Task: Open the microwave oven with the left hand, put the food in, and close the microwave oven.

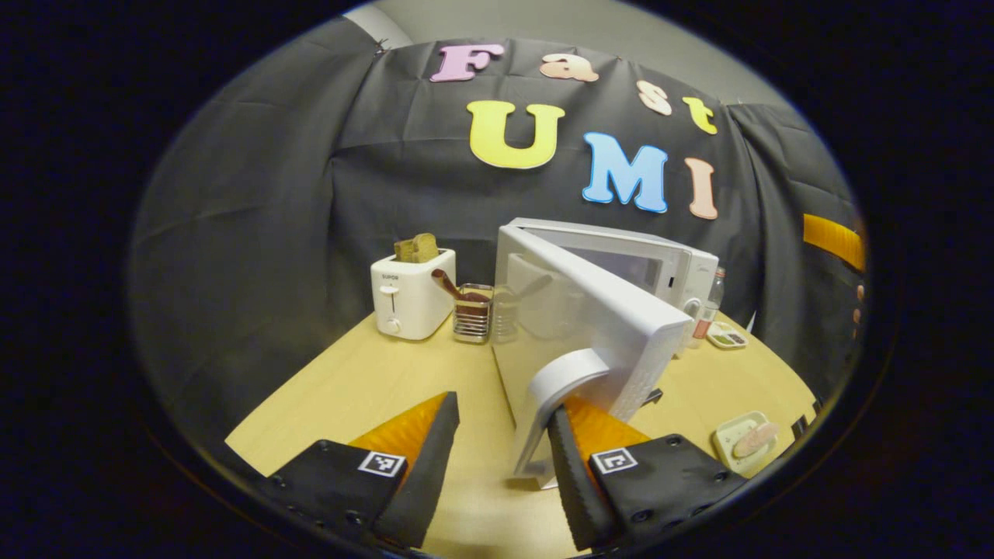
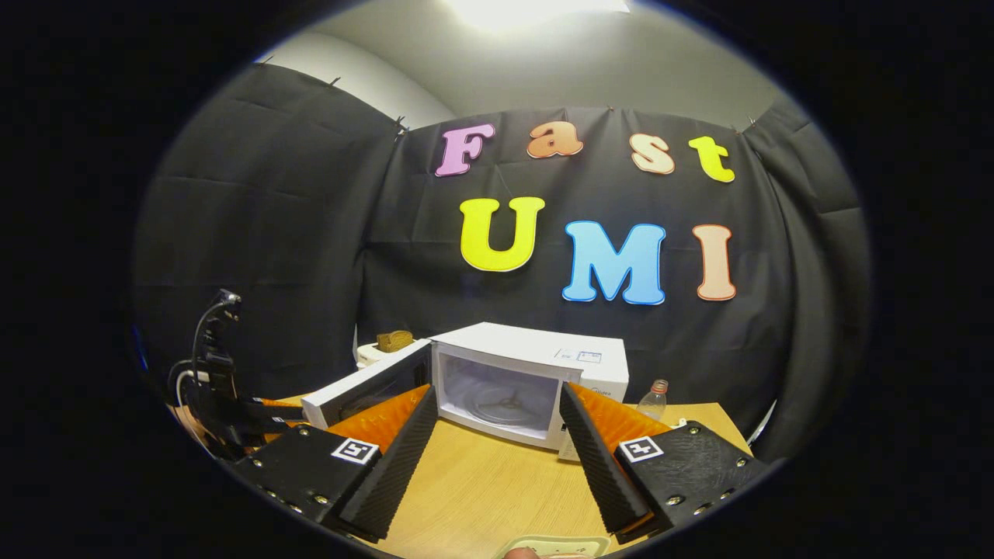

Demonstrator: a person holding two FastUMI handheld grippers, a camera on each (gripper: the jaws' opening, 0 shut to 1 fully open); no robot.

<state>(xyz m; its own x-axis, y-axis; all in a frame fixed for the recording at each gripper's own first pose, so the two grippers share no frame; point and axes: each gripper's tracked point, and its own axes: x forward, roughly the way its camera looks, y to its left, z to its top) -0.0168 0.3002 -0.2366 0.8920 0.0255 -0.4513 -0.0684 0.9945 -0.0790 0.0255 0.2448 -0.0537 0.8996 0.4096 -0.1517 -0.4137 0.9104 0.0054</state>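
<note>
Already open: white microwave oven (image 2: 528,388) door (image 1: 582,341) swung wide, our left gripper (image 1: 501,458) spread beside its handle (image 1: 555,396). Right gripper (image 2: 497,458) parted, empty; loading and closing remain.

Looks like a staged kitchen corner in a demo booth, not a real home. Black cloth wall (image 1: 256,194) draped behind a wooden table (image 1: 373,380), with microwave (image 1: 660,264) at 2 o'clock, toaster (image 1: 411,299) at 11.
</note>
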